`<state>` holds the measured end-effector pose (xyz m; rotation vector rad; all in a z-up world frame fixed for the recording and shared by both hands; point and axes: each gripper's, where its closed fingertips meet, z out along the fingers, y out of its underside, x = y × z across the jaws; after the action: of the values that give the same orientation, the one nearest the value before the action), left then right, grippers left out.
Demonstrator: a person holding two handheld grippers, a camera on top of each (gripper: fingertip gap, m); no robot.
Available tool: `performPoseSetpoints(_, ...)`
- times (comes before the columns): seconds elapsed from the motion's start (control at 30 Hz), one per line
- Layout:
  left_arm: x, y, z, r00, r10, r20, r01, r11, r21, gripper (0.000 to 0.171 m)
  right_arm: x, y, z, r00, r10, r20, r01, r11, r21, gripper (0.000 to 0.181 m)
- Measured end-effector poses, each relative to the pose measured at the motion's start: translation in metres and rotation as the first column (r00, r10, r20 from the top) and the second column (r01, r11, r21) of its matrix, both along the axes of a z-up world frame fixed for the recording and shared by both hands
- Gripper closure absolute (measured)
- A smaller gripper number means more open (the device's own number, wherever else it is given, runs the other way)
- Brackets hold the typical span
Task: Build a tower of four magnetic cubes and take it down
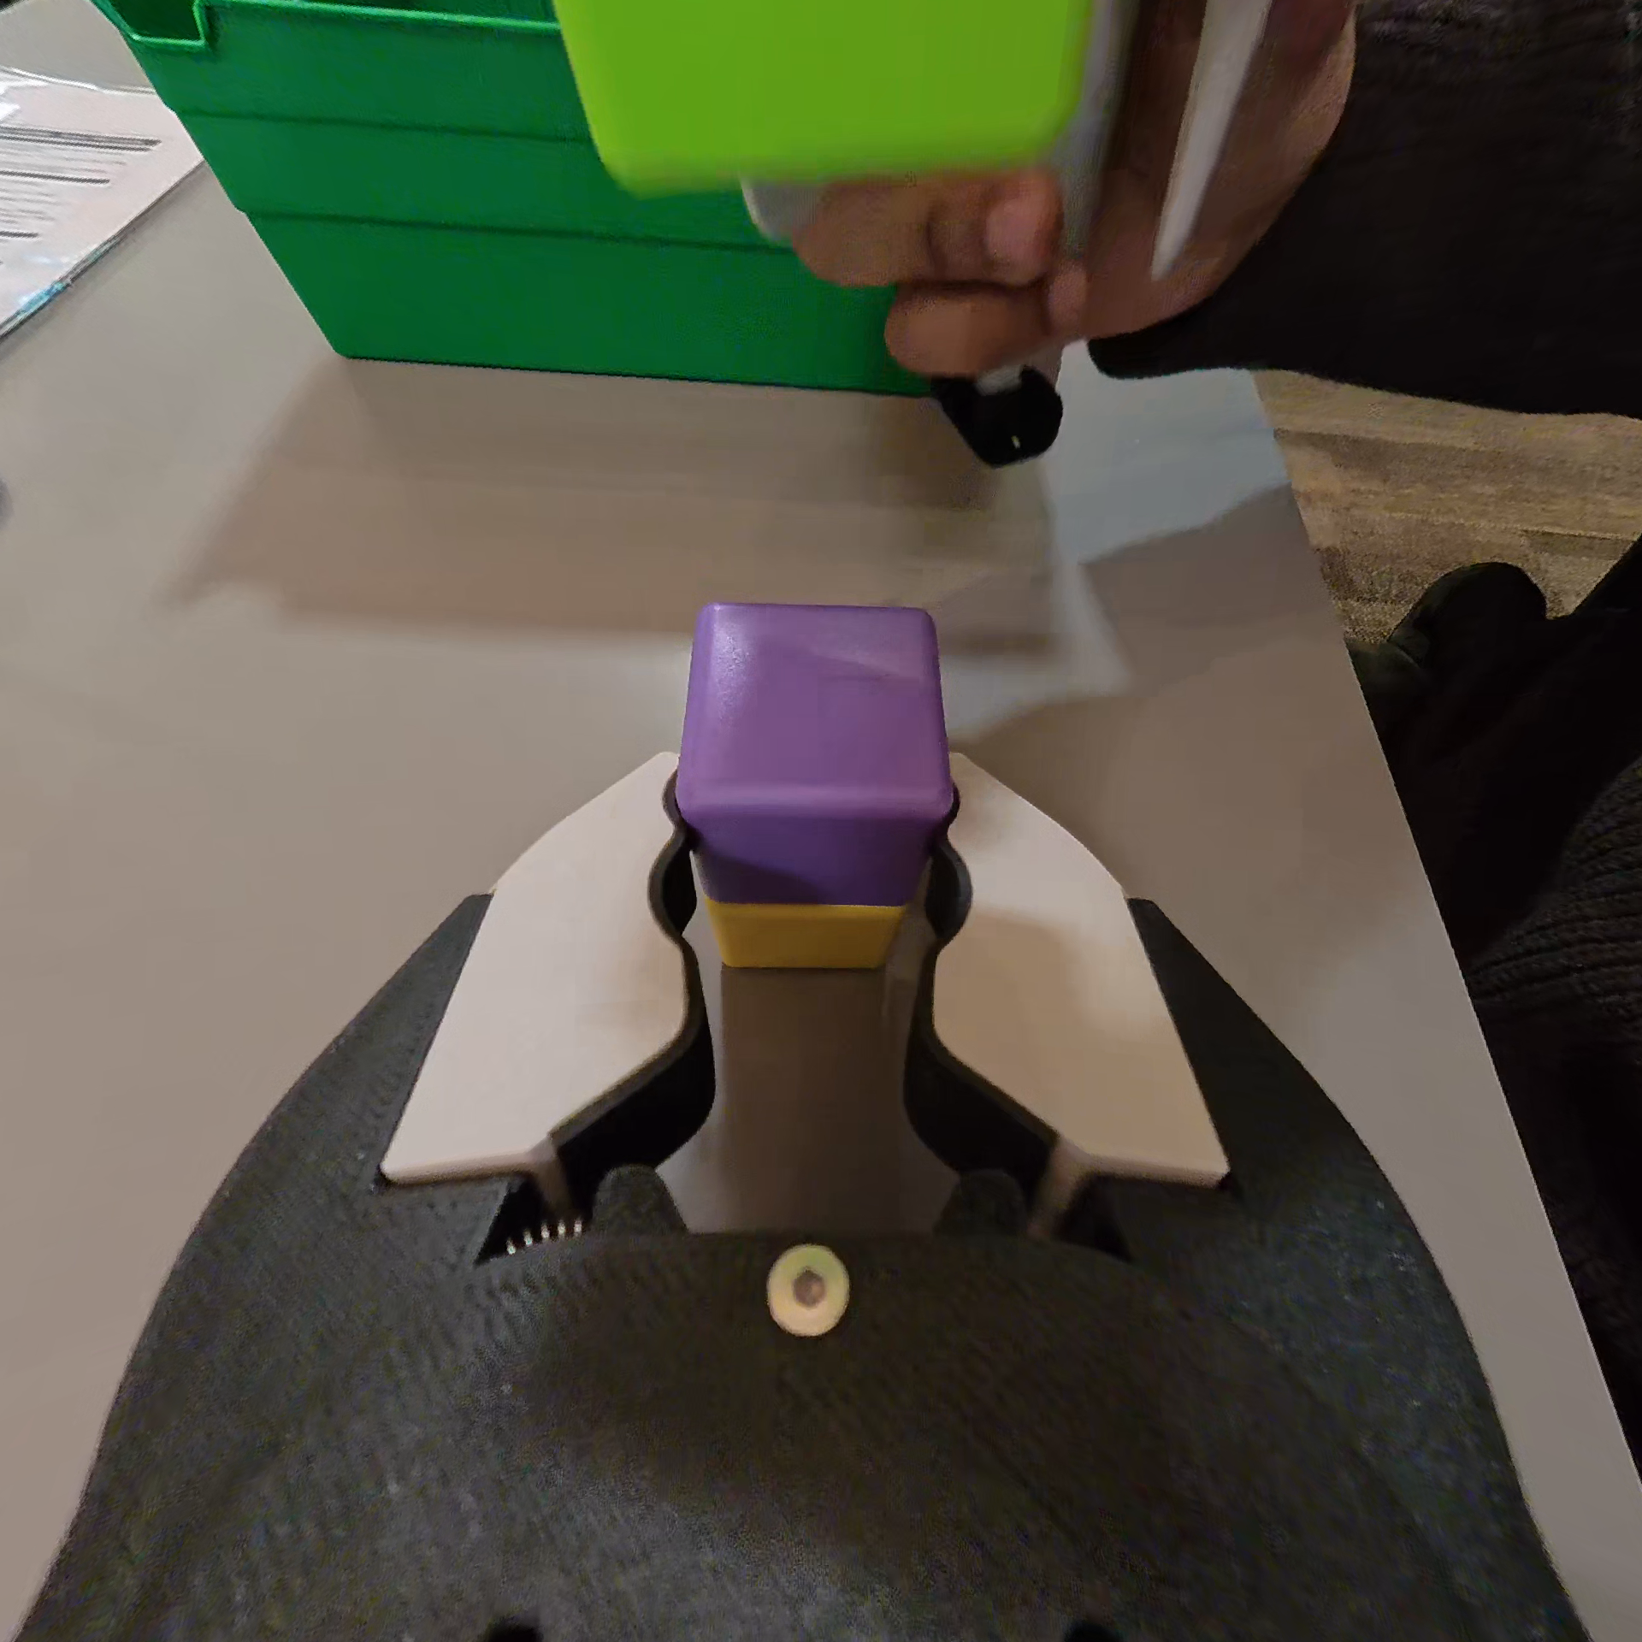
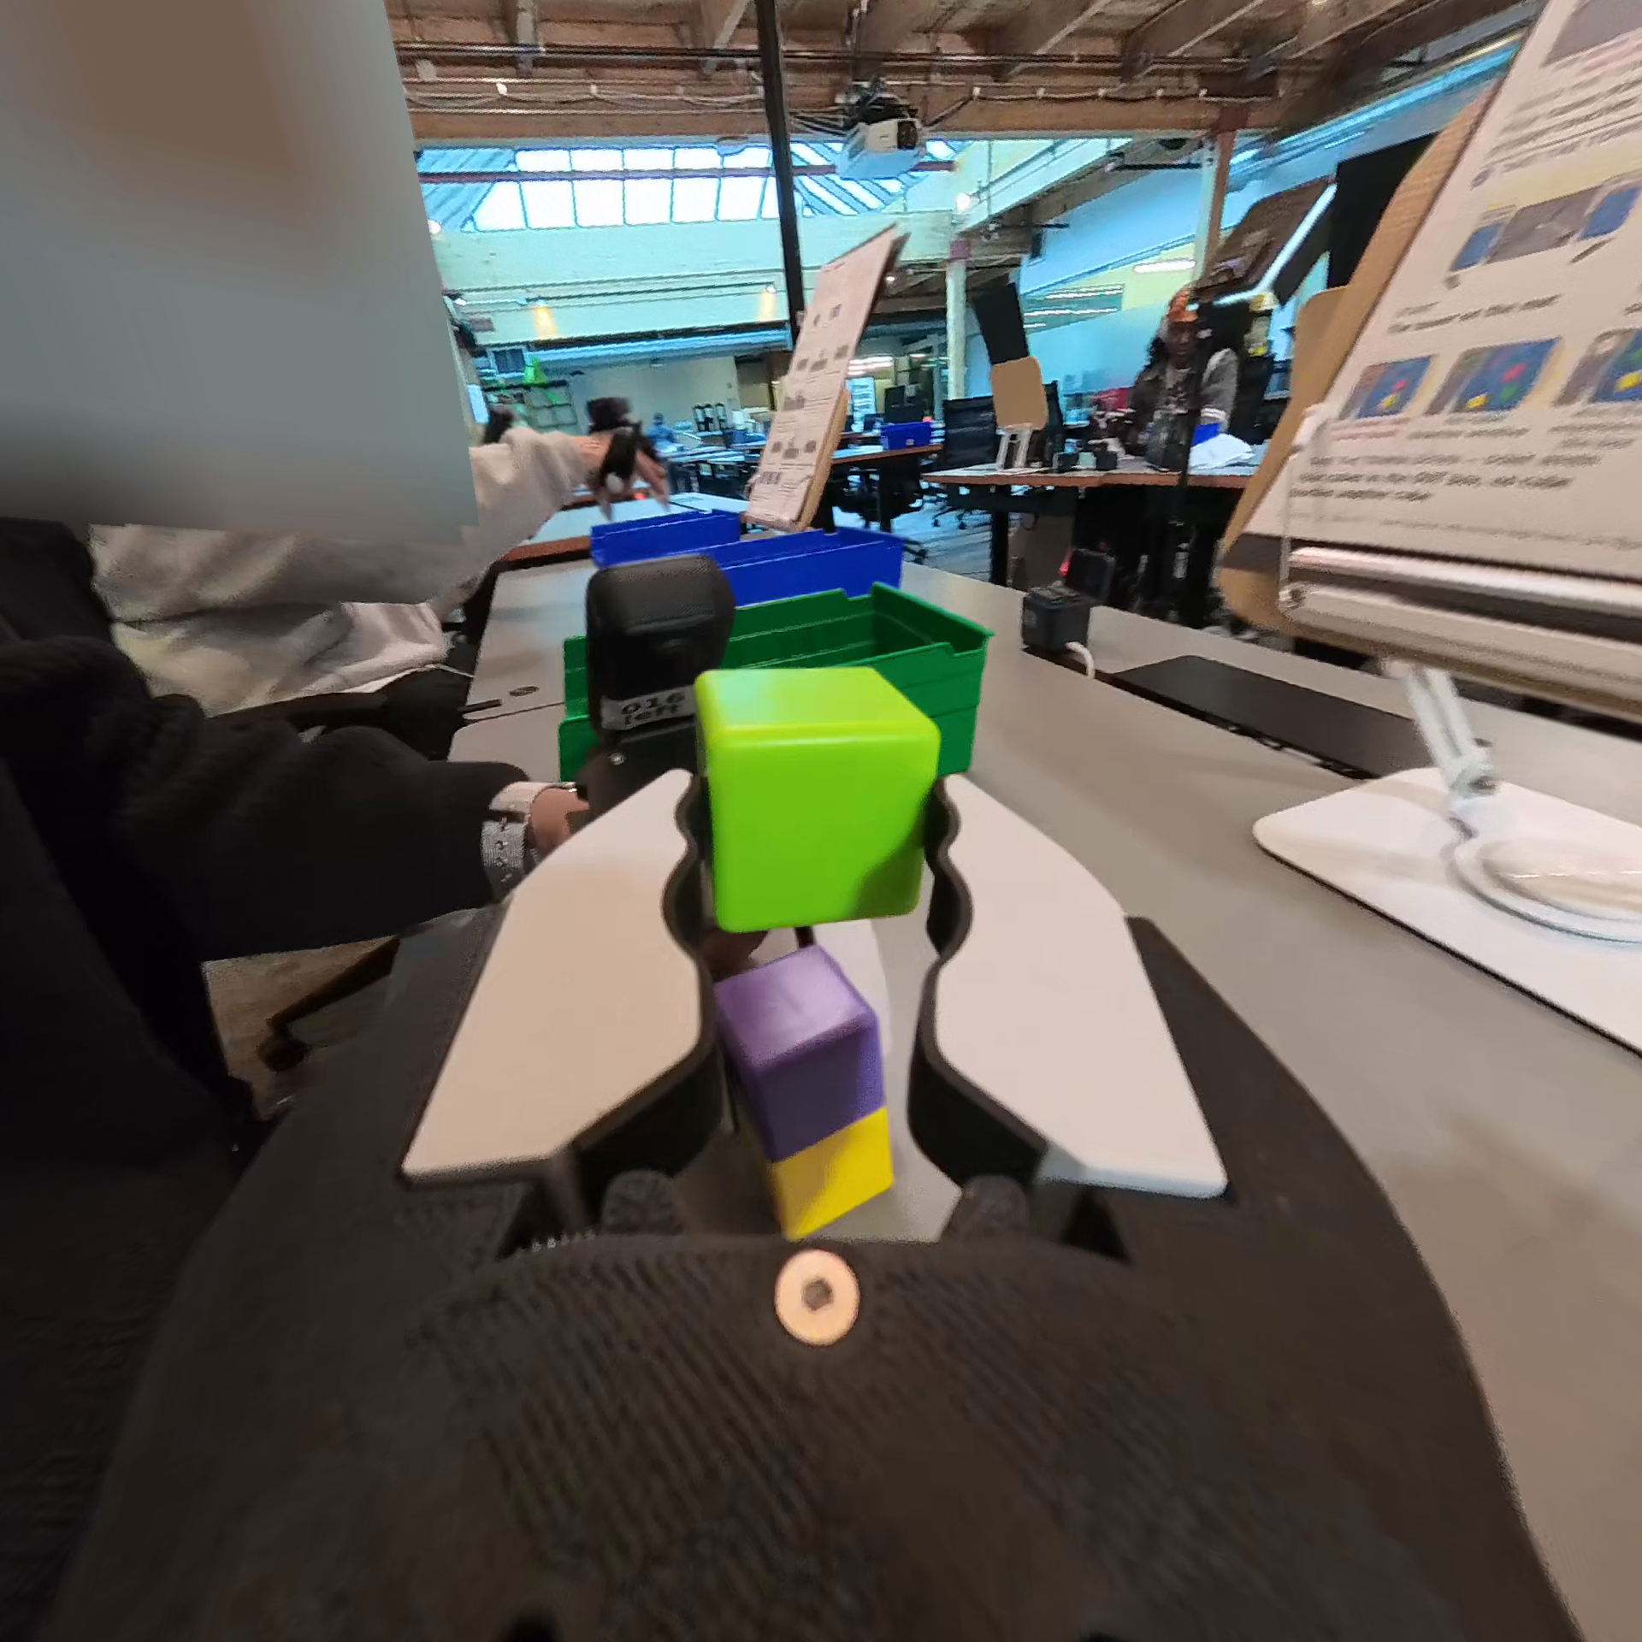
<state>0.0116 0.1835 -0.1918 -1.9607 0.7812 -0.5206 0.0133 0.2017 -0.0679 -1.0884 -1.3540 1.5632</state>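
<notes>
My left gripper (image 1: 813,804) is shut on a purple cube (image 1: 809,711) that sits on a yellow cube (image 1: 804,933) on the grey table (image 1: 355,711). My right gripper (image 2: 813,844) is shut on a lime green cube (image 2: 809,782) and holds it in the air just above and behind the purple cube (image 2: 800,1057) and yellow cube (image 2: 831,1173). In the left wrist view the lime green cube (image 1: 826,80) is blurred at the top, with the hand (image 1: 977,249) that holds the right gripper. The left gripper's black body (image 2: 657,657) shows behind the green cube.
A green bin (image 1: 498,267) stands behind the stack, with a blue bin (image 2: 782,555) beyond it. A document stand (image 2: 1466,355) on a white base (image 2: 1422,853) stands at the right. The table's edge (image 1: 1386,711) runs close on the right. A paper sheet (image 1: 71,178) lies far left. One gripper's finger ends stand about 12 centimetres off the other's.
</notes>
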Motion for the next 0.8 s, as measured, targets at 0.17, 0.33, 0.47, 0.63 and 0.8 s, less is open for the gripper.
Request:
performPoseSetpoints(0.17,0.000,0.000,0.000,1.000,0.004,-0.001,-0.004,1.000,0.000,0.120,0.017,0.034,0.020,0.990,-0.133,0.052,0.127,0.986,0.110,0.132)
performPoseSetpoints(0.33,0.000,0.000,0.000,1.000,0.007,-0.006,-0.007,1.000,0.001,0.120,0.057,0.110,0.023,0.892,-0.418,0.173,0.343,0.874,0.345,0.132)
performPoseSetpoints(0.47,-0.001,0.000,-0.001,1.000,0.010,-0.006,-0.010,1.000,-0.001,0.120,0.104,0.176,0.013,0.741,-0.610,0.281,0.507,0.783,0.361,0.133)
performPoseSetpoints(0.63,0.000,0.000,-0.003,1.000,0.015,-0.018,-0.015,1.000,-0.009,0.120,0.157,0.247,-0.050,0.451,-0.723,0.524,0.568,0.685,0.456,0.132)
performPoseSetpoints(0.8,0.001,0.000,-0.008,0.998,0.016,-0.058,-0.017,1.000,-0.020,0.120,0.179,0.271,-0.109,0.277,-0.681,0.677,0.569,0.684,0.456,0.132)
